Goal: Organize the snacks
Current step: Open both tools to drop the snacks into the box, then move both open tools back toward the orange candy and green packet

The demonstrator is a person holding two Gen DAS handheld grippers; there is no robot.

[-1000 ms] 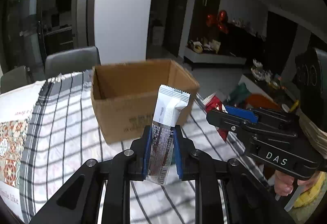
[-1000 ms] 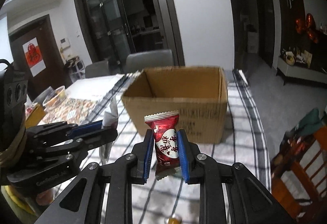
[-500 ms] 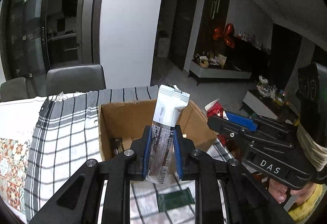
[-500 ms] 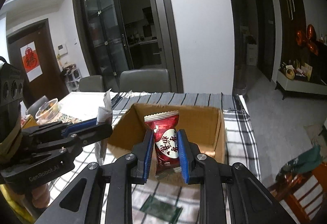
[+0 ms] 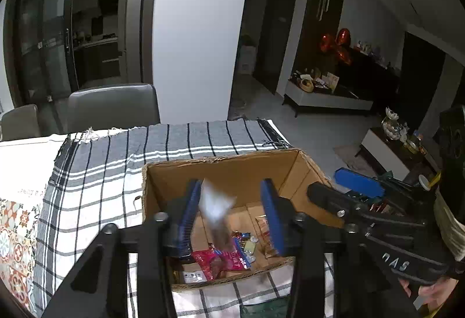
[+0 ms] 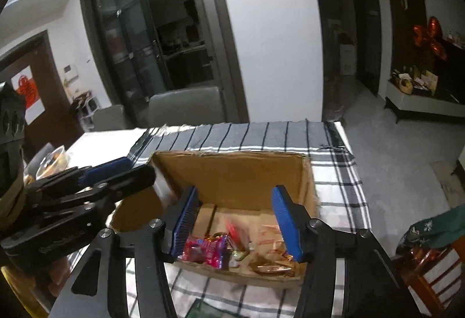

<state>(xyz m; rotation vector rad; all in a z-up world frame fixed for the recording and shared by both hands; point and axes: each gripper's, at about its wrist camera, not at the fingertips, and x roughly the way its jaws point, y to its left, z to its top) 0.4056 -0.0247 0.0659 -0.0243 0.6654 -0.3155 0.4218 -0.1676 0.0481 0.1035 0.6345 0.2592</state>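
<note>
An open cardboard box (image 5: 221,172) (image 6: 232,170) stands on a checked cloth and holds several snack packets. My left gripper (image 5: 231,215) is open above the box. A white-topped snack bar (image 5: 216,210), blurred, is loose between its fingers and falling into the box. My right gripper (image 6: 237,220) is open above the box too. A red snack packet (image 6: 235,232), blurred, is dropping below it onto the other packets. A pink packet (image 6: 207,249) (image 5: 221,258) lies at the box's near side. Each gripper shows in the other's view, the right gripper (image 5: 348,193) and the left gripper (image 6: 116,171).
The black-and-white checked cloth (image 5: 96,181) covers the table. A patterned mat (image 5: 14,228) lies at the left. A green packet (image 5: 267,309) lies on the cloth in front of the box. Grey chairs (image 5: 113,106) stand behind the table. A bowl (image 6: 55,158) sits at far left.
Both grippers rose over the box and tilted down, then opened. The snack bar and the red packet left the fingers and are falling into the box.
</note>
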